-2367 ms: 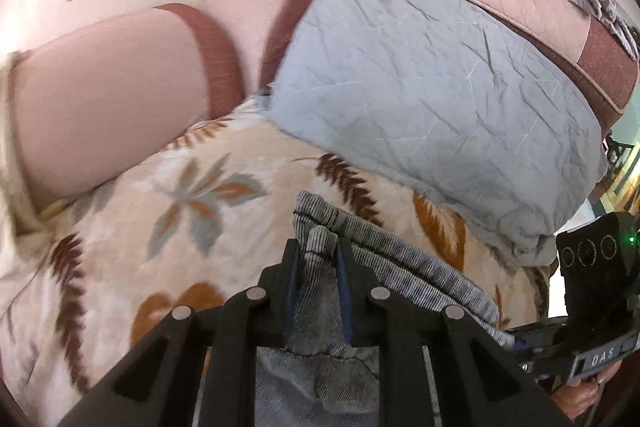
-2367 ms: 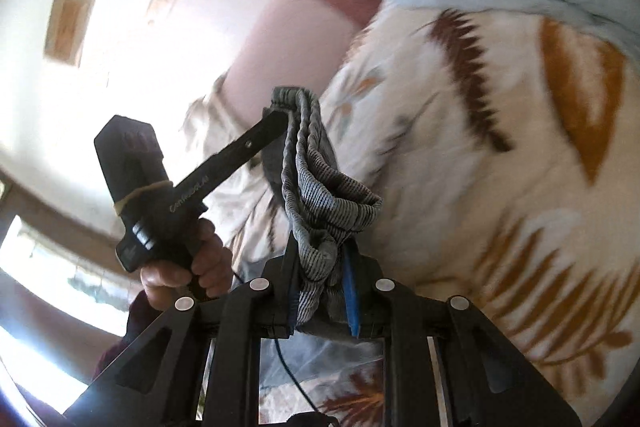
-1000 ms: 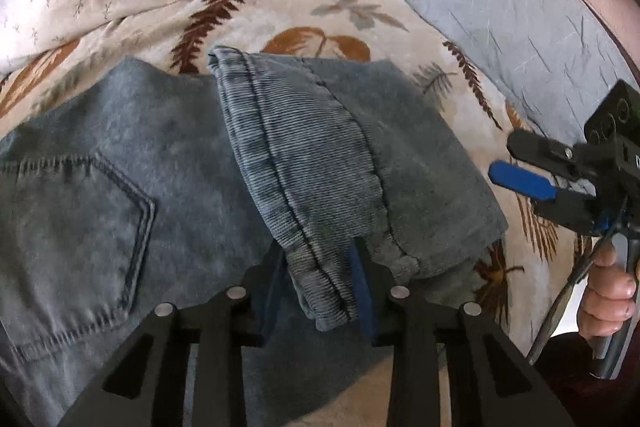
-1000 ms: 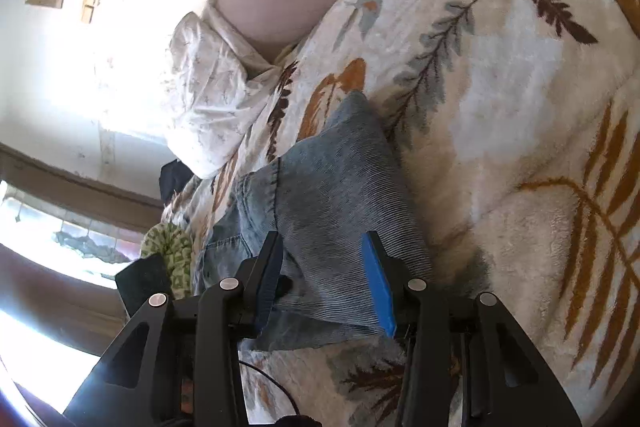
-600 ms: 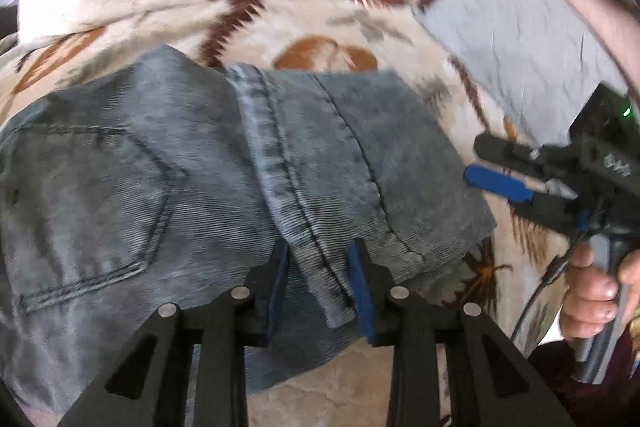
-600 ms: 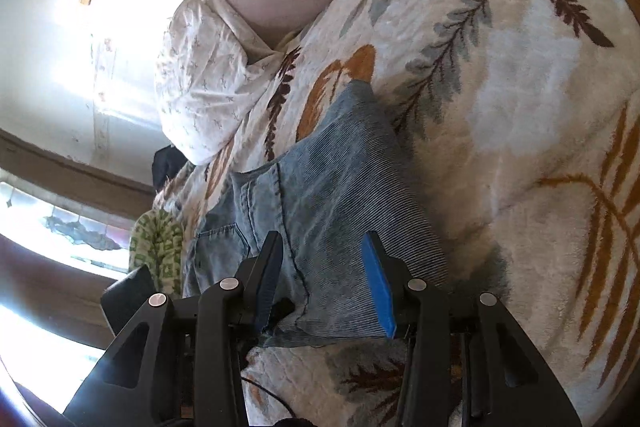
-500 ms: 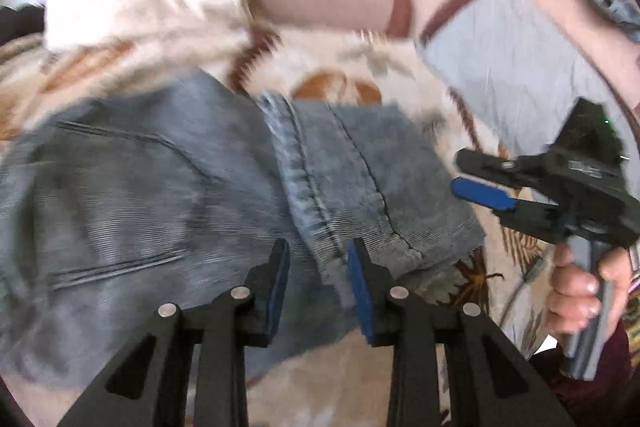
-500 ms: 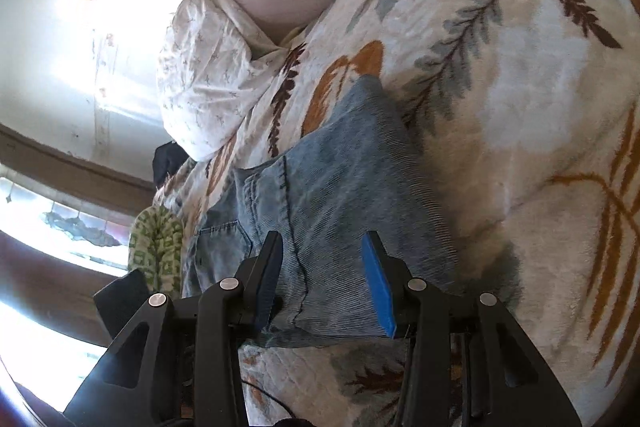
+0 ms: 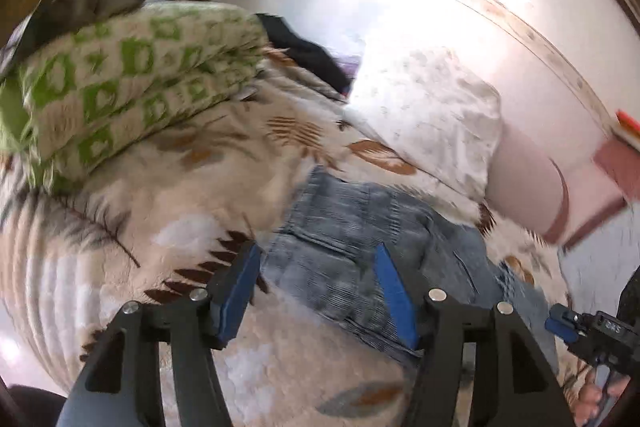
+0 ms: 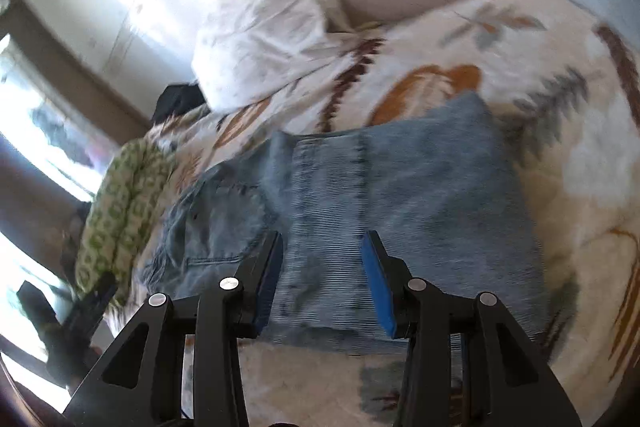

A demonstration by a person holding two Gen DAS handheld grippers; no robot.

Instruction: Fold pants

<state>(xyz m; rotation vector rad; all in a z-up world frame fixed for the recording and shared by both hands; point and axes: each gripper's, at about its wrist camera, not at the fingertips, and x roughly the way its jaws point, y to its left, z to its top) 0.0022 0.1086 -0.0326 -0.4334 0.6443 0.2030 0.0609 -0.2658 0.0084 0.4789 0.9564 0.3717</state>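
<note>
At your far left a green-patterned folded blanket (image 9: pixel 120 83) sits on the leaf-print bedspread (image 9: pixel 132 211). Your left gripper (image 9: pixel 316 287) hangs above the bed, its jaws spreading apart with nothing pinched between them. The pants (image 10: pixel 400 195) lie folded flat on the bedspread below a white pillow (image 10: pixel 264 39), and your right gripper (image 10: pixel 324 283) hovers over them, jaws partly open and empty.
</note>
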